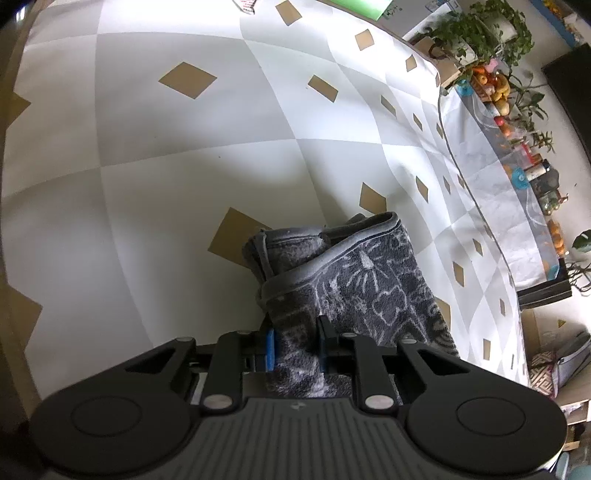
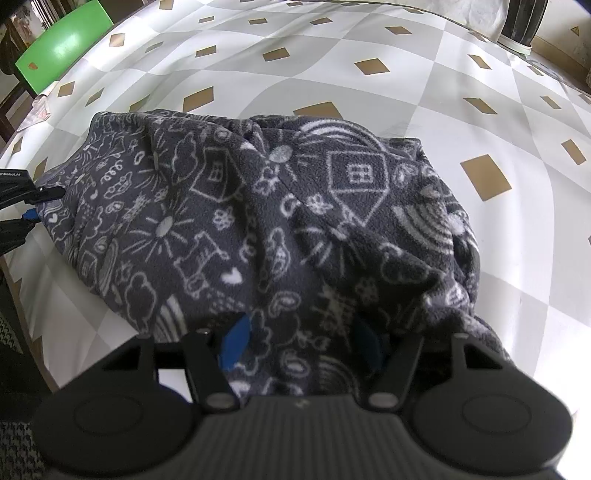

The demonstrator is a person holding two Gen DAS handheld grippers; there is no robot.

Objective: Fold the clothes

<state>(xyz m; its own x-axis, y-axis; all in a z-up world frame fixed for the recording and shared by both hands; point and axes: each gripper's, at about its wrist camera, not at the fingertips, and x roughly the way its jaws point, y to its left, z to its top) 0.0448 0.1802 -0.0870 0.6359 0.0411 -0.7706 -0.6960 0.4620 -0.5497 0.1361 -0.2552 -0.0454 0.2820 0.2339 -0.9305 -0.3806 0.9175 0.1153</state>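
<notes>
A dark grey fleece garment with white doodles of houses, suns and clouds lies bunched on the checked tablecloth. In the left wrist view its hemmed edge stands up in a fold. My left gripper is shut on a narrow strip of this cloth between its blue pads. It also shows at the left edge of the right wrist view as the left gripper, biting the garment's left end. My right gripper holds a thick bunch of the near edge between its pads.
The table carries a white, grey and tan diamond-patterned cloth. A green chair stands beyond the far left corner. Potted plants, fruit and bottles line a shelf past the table's right edge. A dark object stands at the far right corner.
</notes>
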